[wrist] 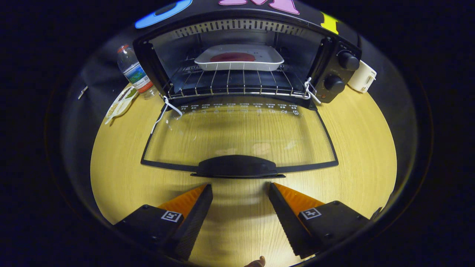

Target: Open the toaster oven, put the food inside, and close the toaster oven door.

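Held wide apart and gripping nothing, the hand-held gripper (240, 189) is poised over the bench (356, 148), just short of the door handle (236, 165). Ahead, the toaster oven (245, 63) is faced toward the fingers, its glass door (239, 135) folded down flat on the bench. A white tray (239, 59) with reddish food (232, 57) is seen on the wire rack (237, 83) inside, its long axis set across the cavity. A water bottle (135, 72) is stood beside the oven's left.
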{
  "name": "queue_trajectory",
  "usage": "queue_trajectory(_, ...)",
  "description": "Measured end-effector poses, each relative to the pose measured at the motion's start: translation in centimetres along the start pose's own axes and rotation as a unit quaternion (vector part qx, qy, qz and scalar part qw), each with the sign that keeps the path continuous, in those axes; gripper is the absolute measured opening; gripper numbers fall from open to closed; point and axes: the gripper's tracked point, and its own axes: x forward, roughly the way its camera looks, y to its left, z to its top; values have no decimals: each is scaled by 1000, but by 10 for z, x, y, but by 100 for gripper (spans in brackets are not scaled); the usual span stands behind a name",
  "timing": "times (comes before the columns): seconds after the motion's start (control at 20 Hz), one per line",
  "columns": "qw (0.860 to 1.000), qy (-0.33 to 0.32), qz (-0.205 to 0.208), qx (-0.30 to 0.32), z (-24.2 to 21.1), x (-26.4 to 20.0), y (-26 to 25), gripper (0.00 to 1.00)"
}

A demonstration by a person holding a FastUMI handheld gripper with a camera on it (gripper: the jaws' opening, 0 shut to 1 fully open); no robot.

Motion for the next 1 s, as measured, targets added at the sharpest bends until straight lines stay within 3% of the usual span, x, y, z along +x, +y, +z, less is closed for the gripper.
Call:
queue_trajectory(0.3, 1000, -1, -14, 14, 7, 3, -2, 99)
queue_trajectory(0.8, 1000, -18, -1, 15, 20, -34, 0, 99)
queue_trajectory(1.0, 997, -71, 6, 13, 45, -56, 6, 99)
